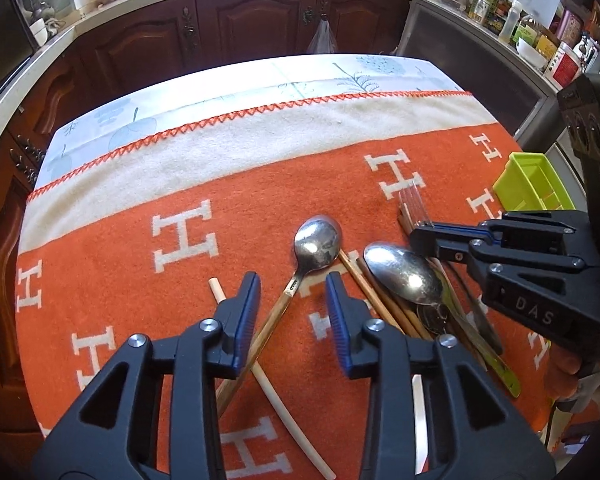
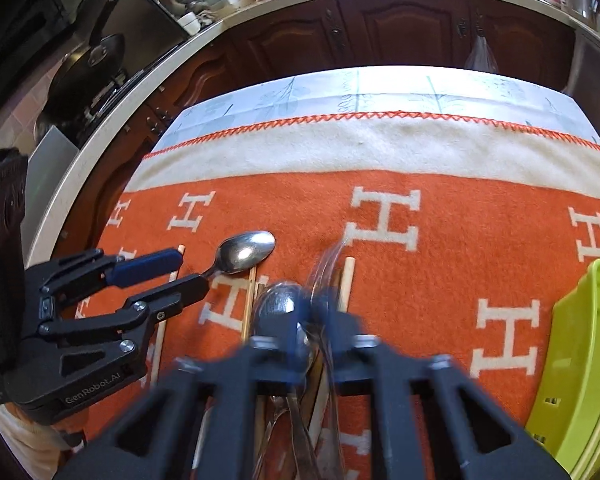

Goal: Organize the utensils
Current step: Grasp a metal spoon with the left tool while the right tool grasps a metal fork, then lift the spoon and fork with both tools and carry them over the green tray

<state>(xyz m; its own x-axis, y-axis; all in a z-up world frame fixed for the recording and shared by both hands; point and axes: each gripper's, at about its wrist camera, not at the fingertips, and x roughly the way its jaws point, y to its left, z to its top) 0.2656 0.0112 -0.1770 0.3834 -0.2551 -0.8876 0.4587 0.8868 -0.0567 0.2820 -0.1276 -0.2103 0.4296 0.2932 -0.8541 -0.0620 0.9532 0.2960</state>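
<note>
My left gripper (image 1: pixel 292 316) is open above the orange blanket, and the wood-handled steel spoon (image 1: pixel 316 242) lies untouched between its fingers. From the right wrist view, the left gripper (image 2: pixel 186 272) shows at the left by that spoon (image 2: pixel 246 252). My right gripper (image 1: pixel 417 231) is shut on a clear plastic fork (image 1: pixel 414 200), whose tines stick out past the tips. In its own view the right gripper (image 2: pixel 312 306) and the fork (image 2: pixel 328 264) are blurred. Below it lies a pile with another steel spoon (image 1: pixel 404 272) and wooden chopsticks (image 1: pixel 366 286).
A lime green divided tray (image 1: pixel 532 184) stands at the table's right edge, also in the right wrist view (image 2: pixel 580 360). A pale chopstick (image 1: pixel 276 396) crosses under the left gripper. Dark wooden cabinets (image 1: pixel 240 32) run behind the table's far edge.
</note>
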